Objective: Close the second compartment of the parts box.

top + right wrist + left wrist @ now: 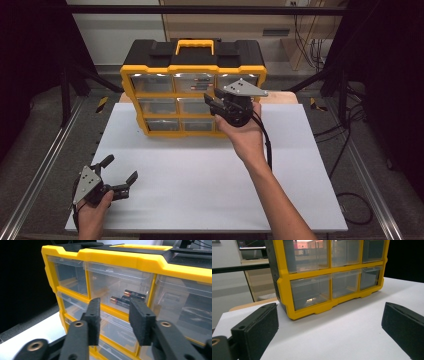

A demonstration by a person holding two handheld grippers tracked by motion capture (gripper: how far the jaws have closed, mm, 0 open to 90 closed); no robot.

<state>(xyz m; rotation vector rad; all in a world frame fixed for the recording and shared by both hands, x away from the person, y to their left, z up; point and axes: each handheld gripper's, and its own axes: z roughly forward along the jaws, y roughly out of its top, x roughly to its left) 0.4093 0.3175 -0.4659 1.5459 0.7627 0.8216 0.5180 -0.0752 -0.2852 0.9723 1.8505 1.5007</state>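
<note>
right gripper at the drawer cabinet

high view: right gripper, jaws parted, at the yellow organizer on the white board. left gripper view: left gripper wide apart, empty. right gripper view: batteries in a drawer.

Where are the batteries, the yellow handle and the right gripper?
batteries (126, 299), right gripper view, on the front battery's body.
yellow handle (195, 44), high view, on its top bar.
right gripper (214, 101), high view, between its fingertips.

1. Yellow-and-black plastic drawer cabinet: smooth, slightly glossy frame.
2. Clear plastic drawers: shiny, see-through.
3. White matt board: smooth.
4. Black foam-like jaw pads: rough, matt.
</note>
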